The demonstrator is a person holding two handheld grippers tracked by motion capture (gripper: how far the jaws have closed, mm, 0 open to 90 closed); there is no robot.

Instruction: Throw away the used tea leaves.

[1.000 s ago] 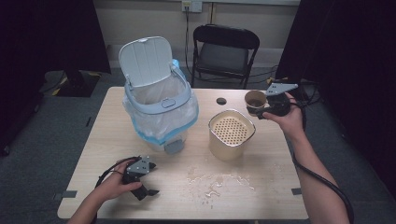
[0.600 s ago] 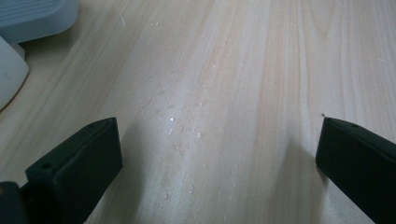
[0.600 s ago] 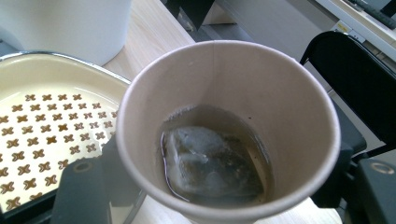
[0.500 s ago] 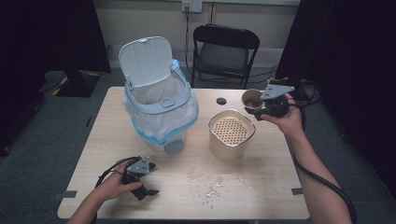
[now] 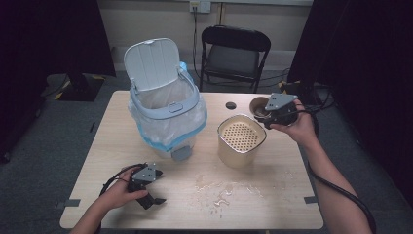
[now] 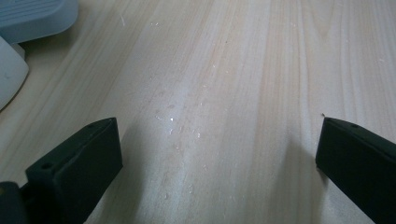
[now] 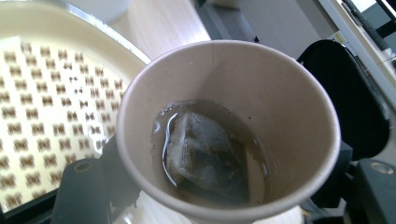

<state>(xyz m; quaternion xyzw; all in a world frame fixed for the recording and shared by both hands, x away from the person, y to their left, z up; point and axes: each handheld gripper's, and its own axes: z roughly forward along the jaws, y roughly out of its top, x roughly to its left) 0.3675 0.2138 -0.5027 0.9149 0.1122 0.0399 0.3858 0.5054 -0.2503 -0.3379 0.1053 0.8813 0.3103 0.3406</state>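
Right gripper (image 5: pixel 265 116), clamped on the paper cup (image 7: pixel 229 135) beside the strainer bin (image 5: pixel 241 139), could slop tea and teabag (image 7: pixel 205 156) onto the table (image 5: pixel 272 195) if tipped off-centre.

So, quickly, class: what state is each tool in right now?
Left tool: open, holding nothing, low over the wooden table.
Right tool: closed on the paper cup, which holds a tea bag in liquid.
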